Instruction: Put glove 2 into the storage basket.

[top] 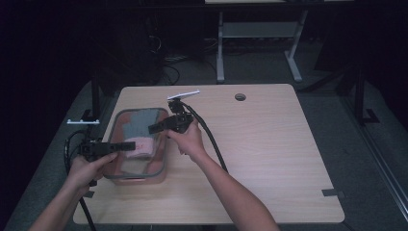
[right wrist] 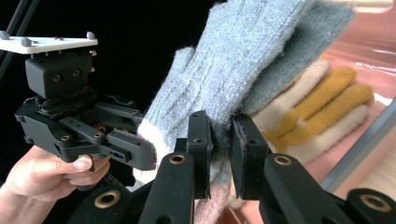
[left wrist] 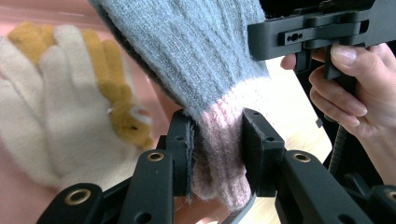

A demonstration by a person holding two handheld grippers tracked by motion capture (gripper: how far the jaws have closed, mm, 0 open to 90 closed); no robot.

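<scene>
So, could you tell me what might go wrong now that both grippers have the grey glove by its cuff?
Both the left gripper and the right gripper pinch only the pink cuff of the grey glove, so the knit could slip or stretch. Its fingers might drag the cream and yellow gloves about the box.

Both bare forearms reach in from the near edge. The left hand [top: 89,166] grips the handle of the black two-jaw left gripper [top: 129,145], held level and pointing right, jaws pressed together on knitted fabric. The right hand [top: 188,139] holds the black two-jaw right gripper [top: 153,128] pointing left, slightly down, its jaws likewise clamped on fabric; fingers wrap its trigger handle
</scene>
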